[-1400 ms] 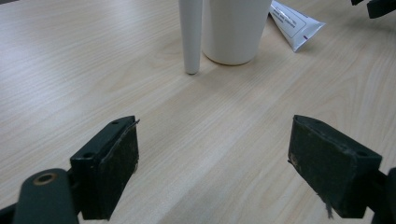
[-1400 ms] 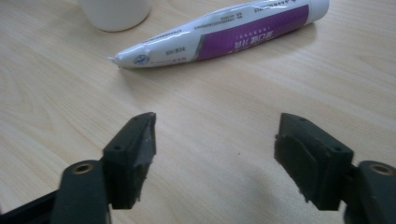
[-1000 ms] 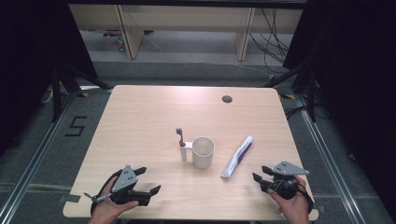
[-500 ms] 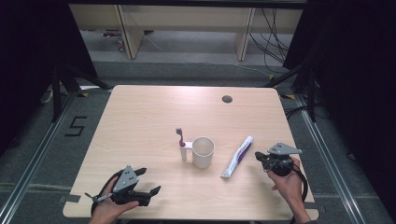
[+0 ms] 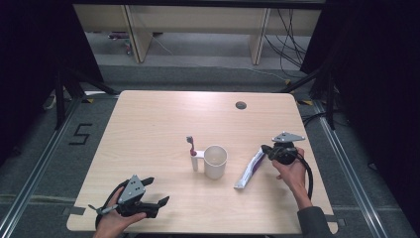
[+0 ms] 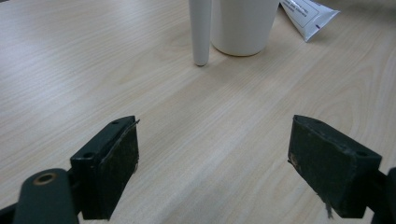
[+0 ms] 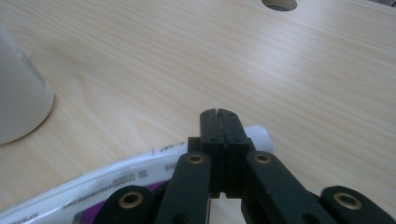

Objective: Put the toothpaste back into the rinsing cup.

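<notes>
Pale wood-grain table (image 5: 163, 124) is bearing three items near its middle: a white cup (image 5: 215, 161), a toothbrush (image 5: 191, 148) standing upright just left of it, and a white-and-purple toothpaste tube (image 5: 250, 169) lying to its right. The tube is being approached at its far end by the right gripper (image 5: 270, 149), whose jaws have just been closing and are now being held fully together with nothing between them; in the right gripper view they are seen hovering over the tube (image 7: 140, 179) near its cap end. The step in hand is judged to be the reach for the tube. The next move is judged to call for the jaws being reopened and lowered astride the tube before any lift. The left gripper (image 5: 157, 204) is being kept at the near left edge, jaws wide apart and empty. Whether the closed jaws are touching the tube cannot be told. The toothbrush head is being cut off in the left gripper view, and the tube's print is too small to be read.
</notes>
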`<state>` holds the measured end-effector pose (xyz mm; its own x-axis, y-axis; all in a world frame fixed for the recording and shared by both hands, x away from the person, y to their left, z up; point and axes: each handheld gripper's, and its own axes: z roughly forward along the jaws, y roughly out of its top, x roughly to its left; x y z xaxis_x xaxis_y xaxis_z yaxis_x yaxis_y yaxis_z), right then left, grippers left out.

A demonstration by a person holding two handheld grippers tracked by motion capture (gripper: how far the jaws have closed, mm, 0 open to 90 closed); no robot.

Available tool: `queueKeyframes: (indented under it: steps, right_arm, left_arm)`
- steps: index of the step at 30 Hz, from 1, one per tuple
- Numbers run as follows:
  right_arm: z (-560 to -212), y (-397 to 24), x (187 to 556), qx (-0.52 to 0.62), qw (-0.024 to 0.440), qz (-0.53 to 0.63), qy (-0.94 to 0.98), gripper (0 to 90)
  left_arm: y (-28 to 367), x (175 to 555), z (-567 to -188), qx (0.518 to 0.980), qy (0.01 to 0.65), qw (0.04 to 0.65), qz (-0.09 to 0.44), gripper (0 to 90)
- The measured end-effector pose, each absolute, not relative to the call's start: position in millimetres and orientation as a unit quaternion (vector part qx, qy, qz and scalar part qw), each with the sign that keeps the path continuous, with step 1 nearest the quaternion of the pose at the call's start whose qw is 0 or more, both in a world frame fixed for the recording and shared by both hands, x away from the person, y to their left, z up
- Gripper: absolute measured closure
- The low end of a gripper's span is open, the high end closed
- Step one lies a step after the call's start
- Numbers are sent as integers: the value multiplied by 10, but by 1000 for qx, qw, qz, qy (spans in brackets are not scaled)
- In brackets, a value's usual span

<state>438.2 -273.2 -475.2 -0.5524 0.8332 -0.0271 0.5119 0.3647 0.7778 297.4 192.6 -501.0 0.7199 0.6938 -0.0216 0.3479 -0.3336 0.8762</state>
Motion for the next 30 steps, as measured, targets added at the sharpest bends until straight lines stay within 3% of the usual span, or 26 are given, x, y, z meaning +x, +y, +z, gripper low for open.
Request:
queueKeyframes:
  steps: [16, 30]
  right_arm:
    - [-4890, -2652, 4672, 435, 200, 318, 819, 900]
    - [-4867, -2828, 4307, 450, 169, 304, 823, 900]
  left_arm:
    - [1924, 2988, -5028, 805, 320, 467, 180, 159]
    - [1909, 2976, -5034, 806, 317, 467, 176, 159]
